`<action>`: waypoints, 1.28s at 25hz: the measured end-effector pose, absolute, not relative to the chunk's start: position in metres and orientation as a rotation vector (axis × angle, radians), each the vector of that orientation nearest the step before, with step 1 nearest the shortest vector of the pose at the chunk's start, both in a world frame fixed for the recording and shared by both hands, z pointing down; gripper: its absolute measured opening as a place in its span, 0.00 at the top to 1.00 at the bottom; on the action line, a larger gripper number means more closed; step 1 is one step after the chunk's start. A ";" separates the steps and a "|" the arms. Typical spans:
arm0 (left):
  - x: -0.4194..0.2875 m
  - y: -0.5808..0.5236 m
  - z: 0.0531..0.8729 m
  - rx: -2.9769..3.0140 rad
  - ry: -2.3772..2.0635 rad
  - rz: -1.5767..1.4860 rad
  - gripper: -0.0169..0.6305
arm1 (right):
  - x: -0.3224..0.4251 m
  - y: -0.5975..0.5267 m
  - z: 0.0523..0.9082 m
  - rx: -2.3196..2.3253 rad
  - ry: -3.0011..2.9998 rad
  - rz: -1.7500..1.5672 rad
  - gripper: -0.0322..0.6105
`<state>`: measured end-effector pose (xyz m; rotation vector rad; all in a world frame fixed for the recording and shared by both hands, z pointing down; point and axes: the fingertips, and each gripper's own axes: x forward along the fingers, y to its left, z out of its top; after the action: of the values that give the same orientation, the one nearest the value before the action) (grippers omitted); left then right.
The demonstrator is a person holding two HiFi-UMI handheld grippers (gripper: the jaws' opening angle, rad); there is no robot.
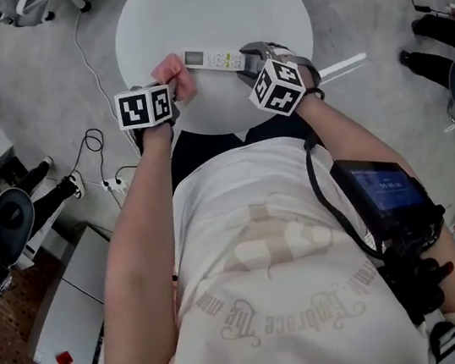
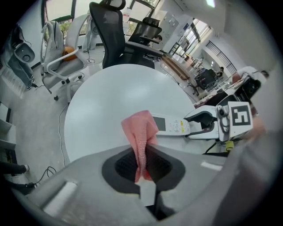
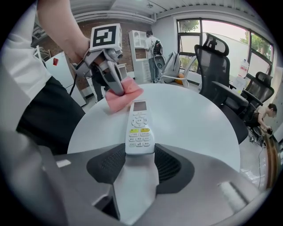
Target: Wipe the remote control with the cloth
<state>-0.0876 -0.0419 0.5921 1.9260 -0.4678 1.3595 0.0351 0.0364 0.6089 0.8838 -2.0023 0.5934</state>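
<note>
A white remote control point(image 1: 214, 60) lies across the near part of the round white table point(image 1: 209, 8), its screen end toward the left. My right gripper point(image 3: 139, 155) is shut on the remote's point(image 3: 139, 130) button end. A pink cloth point(image 2: 140, 132) hangs bunched between the jaws of my left gripper point(image 2: 142, 165), which is shut on it. The cloth point(image 1: 175, 75) sits at the remote's screen end, touching or just short of it. In the right gripper view the cloth point(image 3: 124, 95) rests by the display, under the left gripper point(image 3: 116, 90).
A black office chair point(image 2: 115, 37) stands at the far side of the table point(image 2: 119, 101). Cables point(image 1: 89, 62) trail over the floor at the left. More chairs point(image 3: 221, 84) stand beyond the table point(image 3: 190, 114) in the right gripper view.
</note>
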 end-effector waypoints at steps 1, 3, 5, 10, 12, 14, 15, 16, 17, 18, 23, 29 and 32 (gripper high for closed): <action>-0.087 -0.039 0.590 1.933 -0.467 1.341 0.95 | 0.038 0.037 0.610 0.880 -1.997 0.594 0.62; -0.084 -0.033 0.587 1.950 -0.463 1.292 0.95 | 0.045 0.040 0.612 0.876 -1.987 0.600 0.61; -0.082 -0.027 0.585 1.970 -0.452 1.244 0.95 | 0.052 0.045 0.614 0.881 -1.975 0.613 0.61; -0.102 -0.004 0.579 2.004 -0.422 1.114 0.95 | 0.049 0.055 0.608 0.894 -1.935 0.618 0.61; -0.110 0.007 0.577 2.007 -0.417 1.058 0.95 | 0.049 0.055 0.603 0.883 -1.913 0.599 0.61; -0.117 0.014 0.576 2.000 -0.404 1.030 0.95 | 0.049 0.051 0.601 0.878 -1.895 0.596 0.61; -0.120 0.016 0.576 1.997 -0.398 1.021 0.95 | 0.048 0.047 0.601 0.874 -1.888 0.598 0.60; -0.123 0.018 0.576 1.995 -0.394 1.012 0.95 | 0.048 0.042 0.603 0.865 -1.880 0.598 0.59; -0.125 0.019 0.576 1.994 -0.393 1.001 0.95 | 0.047 0.037 0.605 0.851 -1.872 0.599 0.58; -0.127 0.020 0.576 1.993 -0.395 0.988 0.95 | 0.045 0.033 0.608 0.832 -1.862 0.599 0.56; -0.145 0.028 0.568 1.975 -0.443 0.875 0.95 | 0.032 0.016 0.615 0.736 -1.757 0.597 0.51; -0.173 0.030 0.565 1.956 -0.507 0.775 0.95 | 0.019 0.011 0.624 0.670 -1.654 0.621 0.51; -0.183 0.034 0.562 1.943 -0.530 0.748 0.95 | 0.017 0.011 0.624 0.654 -1.624 0.604 0.55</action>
<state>-0.1830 0.0342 0.5624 1.9432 -0.5301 0.7476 0.0172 0.0113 0.6238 0.6539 -1.6243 0.6038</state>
